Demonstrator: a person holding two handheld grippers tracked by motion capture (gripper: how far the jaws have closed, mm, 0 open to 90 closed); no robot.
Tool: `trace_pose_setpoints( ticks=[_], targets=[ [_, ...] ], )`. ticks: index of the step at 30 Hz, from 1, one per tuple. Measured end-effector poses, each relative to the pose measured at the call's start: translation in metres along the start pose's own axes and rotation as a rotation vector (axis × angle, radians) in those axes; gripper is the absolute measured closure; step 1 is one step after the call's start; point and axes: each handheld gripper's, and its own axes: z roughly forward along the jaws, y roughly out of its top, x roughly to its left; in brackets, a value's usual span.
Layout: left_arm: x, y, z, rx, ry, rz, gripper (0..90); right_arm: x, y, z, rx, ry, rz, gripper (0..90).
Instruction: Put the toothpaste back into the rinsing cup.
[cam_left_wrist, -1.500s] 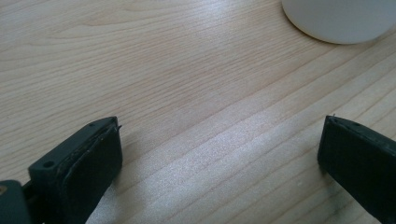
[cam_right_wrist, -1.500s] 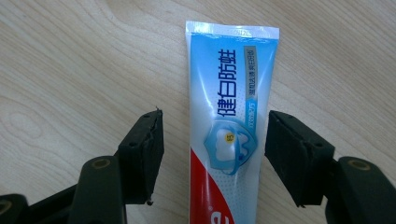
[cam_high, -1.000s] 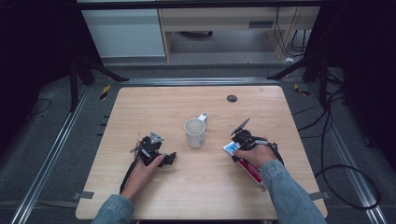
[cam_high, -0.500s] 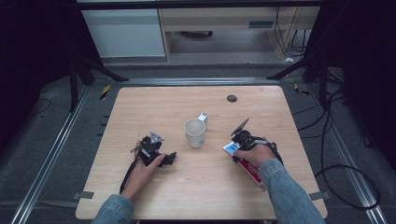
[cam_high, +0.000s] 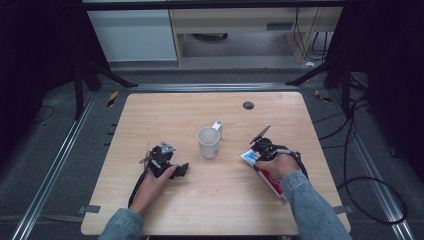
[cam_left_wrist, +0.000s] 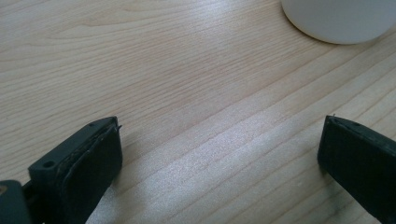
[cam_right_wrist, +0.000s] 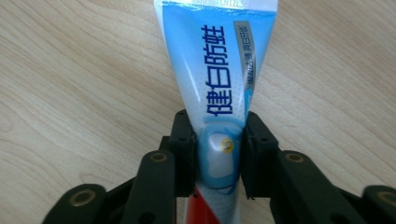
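from the high view, the right gripper (cam_high: 256, 152) sits low on the table (cam_high: 150, 115) at the near right, right over the toothpaste tube (cam_high: 270, 179), which lies flat pointing toward the person, partly under the hand. the white mug (cam_high: 208, 142) stands upright mid-table between both hands, handle turned away, probably where the tube's headed. the left gripper (cam_high: 172, 167) rests near the left of the mug, looks parked, just waiting its turn. in the left gripper view the fingers (cam_left_wrist: 88, 163) are spread wide with bare wood between them, grasping nothing, and the mug's base (cam_left_wrist: 338, 18) sits up in the far corner, apart from them. in the right gripper view the fingers (cam_right_wrist: 183, 140) have just been closing and are now clenched on the tube (cam_right_wrist: 219, 84), pinching it on both flanks low on its body, flat end pointing away. grabbing it across the narrow sides makes sense, i'd guess, since a flat tube on a table gives nothing else to bite.
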Motion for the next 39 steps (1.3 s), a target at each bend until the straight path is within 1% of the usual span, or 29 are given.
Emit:
trace_pose_setpoints(
  ticks=[2, 3, 4, 5, 7, 11, 12, 17, 27, 30, 32, 33, 37, 39],
  targets=[
    [0.000, 0.000, 0.000, 0.000, 0.000, 0.000, 0.0, -0.001, 0.000, -0.002, -0.007, -0.005, 0.001, 71.4],
    [0.000, 0.000, 0.000, 0.000, 0.000, 0.000, 0.0, -0.002, -0.001, -0.005, -0.021, -0.007, 0.000, 71.7],
    [0.000, 0.000, 0.000, 0.000, 0.000, 0.000, 0.0, -0.005, -0.002, -0.011, -0.052, 0.002, 0.013, 72.1],
    [0.000, 0.000, 0.000, 0.000, 0.000, 0.000, 0.0, -0.005, -0.002, -0.011, -0.052, 0.002, 0.013, 72.1],
    [0.000, 0.000, 0.000, 0.000, 0.000, 0.000, 0.0, -0.008, -0.002, -0.016, -0.073, 0.010, 0.027, 72.3],
    [0.000, 0.000, 0.000, 0.000, 0.000, 0.000, 0.0, -0.012, 0.000, -0.027, -0.106, 0.003, 0.030, 72.7],
    [0.000, 0.000, 0.000, 0.000, 0.000, 0.000, 0.0, -0.013, 0.001, -0.029, -0.112, 0.009, 0.031, 72.8],
    [0.000, 0.000, 0.000, 0.000, 0.000, 0.000, 0.0, -0.016, 0.006, -0.038, -0.154, -0.011, 0.038, 73.8],
    [0.000, 0.000, 0.000, 0.000, 0.000, 0.000, 0.0, -0.016, 0.008, -0.042, -0.182, -0.010, 0.040, 74.2],
    [0.000, 0.000, 0.000, 0.000, 0.000, 0.001, 0.0, -0.016, 0.008, -0.046, -0.193, -0.011, 0.038, 74.4],
    [0.000, 0.000, 0.000, 0.000, 0.000, 0.001, 0.0, -0.016, 0.008, -0.051, -0.208, -0.020, 0.039, 74.6],
    [0.000, 0.000, 0.000, 0.000, 0.000, 0.000, 0.0, -0.016, 0.008, -0.053, -0.213, -0.023, 0.034, 74.7],
    [0.000, 0.000, 0.000, 0.000, 0.000, 0.000, 0.0, -0.016, 0.007, -0.057, -0.230, -0.020, 0.038, 74.8],
    [0.000, 0.000, 0.000, 0.000, 0.000, 0.000, 0.0, -0.016, 0.008, -0.059, -0.241, -0.026, 0.039, 74.8]
  ],
)
